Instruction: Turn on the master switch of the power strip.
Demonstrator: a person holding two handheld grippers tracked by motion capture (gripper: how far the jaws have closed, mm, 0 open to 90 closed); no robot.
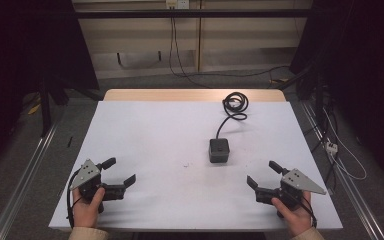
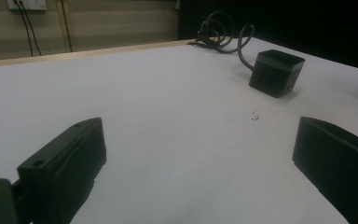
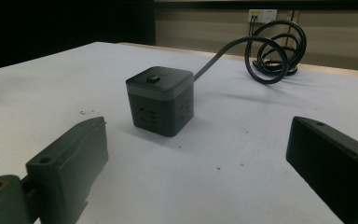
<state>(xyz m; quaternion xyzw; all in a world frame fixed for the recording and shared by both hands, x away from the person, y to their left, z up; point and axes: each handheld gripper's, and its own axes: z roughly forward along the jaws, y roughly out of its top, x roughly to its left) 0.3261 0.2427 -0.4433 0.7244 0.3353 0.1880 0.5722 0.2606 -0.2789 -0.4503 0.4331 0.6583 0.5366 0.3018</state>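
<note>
Lower left of the high view: the left hand-held gripper (image 1: 121, 171) rests low over the white surface (image 1: 145, 130), jaws spread wide, nothing between them. It points inward and toward the far edge, which reads as a ready stance rather than a grasp. The hand (image 1: 86, 210) behind it wraps the grip from the near edge.

Centre, a little right of the middle: a black cube power socket (image 1: 219, 150) sits flat on the surface, switch button on top, outlet faces on the sides. It stands well apart from both grippers. Its cord (image 1: 223, 125) runs away toward the far edge and ends in a loose coil (image 1: 235, 103) in the upper centre of the frame, by the bare wooden strip. The coil lying behind the cube keeps the near faces free.

Between the left gripper and the cube: a small pale speck (image 1: 186, 164) on the surface, too small to identify.

Lower right: the right hand-held gripper (image 1: 261, 173), also released and empty, angled toward the cube, which lies nearer to it. In the right gripper view the cube (image 3: 161, 100) sits ahead between the spread jaws, with open surface between.

Nothing stands in either path. Judging from this, the cord could drag on a lift.
</note>
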